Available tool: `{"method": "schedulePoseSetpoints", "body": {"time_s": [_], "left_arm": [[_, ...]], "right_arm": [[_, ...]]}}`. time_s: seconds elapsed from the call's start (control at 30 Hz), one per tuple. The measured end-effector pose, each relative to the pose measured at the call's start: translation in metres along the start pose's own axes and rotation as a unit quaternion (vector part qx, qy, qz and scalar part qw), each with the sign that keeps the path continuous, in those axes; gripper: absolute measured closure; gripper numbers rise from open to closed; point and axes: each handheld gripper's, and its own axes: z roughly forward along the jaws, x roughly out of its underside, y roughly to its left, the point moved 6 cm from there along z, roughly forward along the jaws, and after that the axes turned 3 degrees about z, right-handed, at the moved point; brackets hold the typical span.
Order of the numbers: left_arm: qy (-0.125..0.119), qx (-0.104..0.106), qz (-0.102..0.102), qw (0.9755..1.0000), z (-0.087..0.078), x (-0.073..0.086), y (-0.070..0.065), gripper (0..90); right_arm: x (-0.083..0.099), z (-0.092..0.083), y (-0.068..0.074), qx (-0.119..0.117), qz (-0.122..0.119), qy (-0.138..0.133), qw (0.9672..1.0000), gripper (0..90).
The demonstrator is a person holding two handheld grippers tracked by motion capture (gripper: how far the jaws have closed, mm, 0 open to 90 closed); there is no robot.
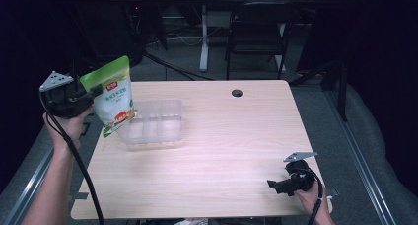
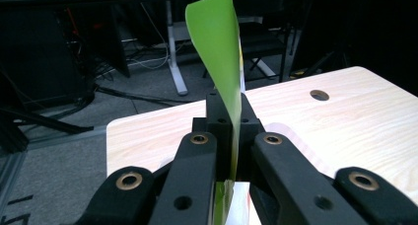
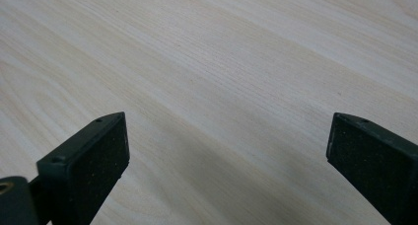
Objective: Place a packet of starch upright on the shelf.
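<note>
In the high view the left gripper point(image 1: 93, 93) sits at the table's left edge, held in the person's left hand point(image 1: 66, 126), and its jaws are clamped on the upper side edge of a green and white pouch point(image 1: 114, 99). The pouch hangs upright and a little tilted, its green top band uppermost and its printed white face turned toward the camera; its lower part sits in front of the left end of a clear plastic tray point(image 1: 165, 129), though whether the two touch I cannot tell. The tray rests on the light wooden table point(image 1: 222, 156) in its left half and is split into compartments. In the left gripper view the gripper point(image 2: 229, 136) has its two black jaws pressed together with the thin green edge of the pouch point(image 2: 219, 47) pinched between them, the film rising above them in a gentle curve. Beyond lies the tabletop point(image 2: 345, 116) with a round cable hole point(image 2: 319, 94) near its far edge. The right gripper point(image 1: 276, 185) lies low by the table's near right corner, well apart from pouch and tray, held in the right hand point(image 1: 308, 198). In the right gripper view its jaws stand wide apart with nothing between them, the padded fingers point(image 3: 93, 156) just over bare wood point(image 3: 222, 87)
</note>
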Motion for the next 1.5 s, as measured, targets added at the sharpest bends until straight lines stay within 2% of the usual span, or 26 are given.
{"method": "schedulePoseSetpoints", "body": {"time_s": [0.4, 1.0, 1.5], "left_arm": [[-0.002, -0.015, -0.006, 0.9999, 0.016, 0.002, 0.003, 90.0], [-0.005, -0.030, -0.018, 0.9994, 0.029, 0.008, 0.006, 90.0], [0.000, -0.036, -0.030, 0.9989, 0.056, 0.023, 0.001, 90.0]], "right_arm": [[0.000, 0.000, 0.001, -0.004, 0.002, -0.001, 1.0000, 2.2], [0.000, -0.001, 0.001, -0.004, 0.000, -0.001, 1.0000, 2.2], [0.000, -0.001, 0.002, -0.004, 0.000, -0.002, 1.0000, 2.3]]}}
